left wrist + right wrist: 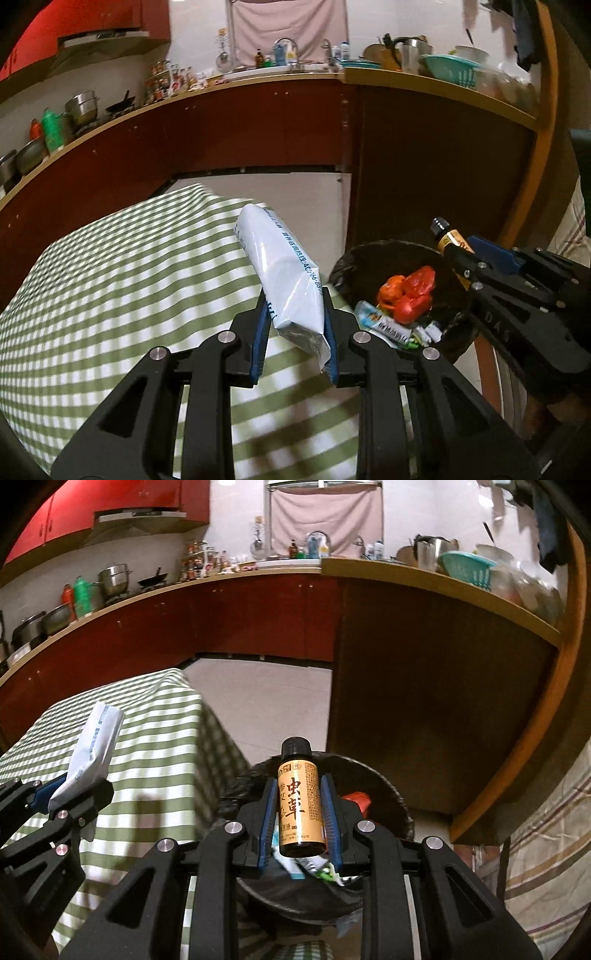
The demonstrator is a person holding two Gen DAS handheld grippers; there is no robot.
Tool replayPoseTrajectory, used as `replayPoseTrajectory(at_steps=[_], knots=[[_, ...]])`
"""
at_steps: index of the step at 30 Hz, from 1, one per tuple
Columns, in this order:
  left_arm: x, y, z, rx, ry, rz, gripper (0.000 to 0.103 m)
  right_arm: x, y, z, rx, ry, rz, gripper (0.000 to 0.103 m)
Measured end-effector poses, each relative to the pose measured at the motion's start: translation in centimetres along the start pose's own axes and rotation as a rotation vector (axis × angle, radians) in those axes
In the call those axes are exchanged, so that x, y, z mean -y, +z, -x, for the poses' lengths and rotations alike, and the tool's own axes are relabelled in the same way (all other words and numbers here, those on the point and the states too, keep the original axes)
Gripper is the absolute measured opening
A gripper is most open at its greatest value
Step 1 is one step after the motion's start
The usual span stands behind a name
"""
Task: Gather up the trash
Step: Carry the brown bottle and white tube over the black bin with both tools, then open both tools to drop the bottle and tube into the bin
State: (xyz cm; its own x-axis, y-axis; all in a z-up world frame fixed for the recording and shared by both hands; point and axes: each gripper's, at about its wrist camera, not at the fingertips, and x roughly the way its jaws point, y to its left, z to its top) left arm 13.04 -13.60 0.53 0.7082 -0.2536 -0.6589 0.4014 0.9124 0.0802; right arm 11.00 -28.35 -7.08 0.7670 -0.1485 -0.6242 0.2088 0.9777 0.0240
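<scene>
- Trash is in both of my tongs: the left tongs [295,328] are clamped on a white packet [284,273], the right tongs [300,812] on a small bottle [300,805].
- I hold the bottle upright, cap up, directly over the bin [391,797], so I judge that letting go would drop it in.
- The packet hangs tilted above the table [110,295] edge, just beside the bin, probably waiting its turn.
- The bin already holds a red bag [410,291] and wrappers [391,328], so collection looks well along.
</scene>
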Motion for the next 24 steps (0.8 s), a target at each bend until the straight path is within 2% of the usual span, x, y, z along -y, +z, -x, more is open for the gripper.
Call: replayPoseTrajectory(at_steps=[9,10,11,12,13,19,24], knots=[[3.6,1.8,-4.1,-0.016,-0.026,-0.033,0.027,2.7,-0.3,-2.4,-0.008,-0.020,-0.047,0.025],[3.8,2.0,-4.4,-0.017,-0.027,-0.029,0.029,2.9,-0.2,-2.6,-0.008,-0.019,-0.052,0.030],[3.9,2.2,-4.7,-0.019,-0.025,-0.030,0.040,3.2,-0.2,-2.9,-0.009,-0.022,-0.061,0.036],[4.0,2.3,-5.0,-0.017,-0.020,-0.030,0.051,3.4,-0.2,-3.1,-0.006,-0.028,-0.067,0.038],[4.1,2.3,-5.1,-0.012,-0.015,-0.028,0.053,3.6,-0.1,-3.1,-0.004,-0.032,-0.071,0.040],[4.3,2.3,-5.5,-0.016,-0.010,-0.022,0.054,3.9,0.1,-2.8,0.008,-0.041,-0.085,0.041],[4.1,2.0,-4.6,-0.006,-0.010,-0.014,0.059,3.9,0.2,-2.0,0.024,-0.048,-0.086,0.043]])
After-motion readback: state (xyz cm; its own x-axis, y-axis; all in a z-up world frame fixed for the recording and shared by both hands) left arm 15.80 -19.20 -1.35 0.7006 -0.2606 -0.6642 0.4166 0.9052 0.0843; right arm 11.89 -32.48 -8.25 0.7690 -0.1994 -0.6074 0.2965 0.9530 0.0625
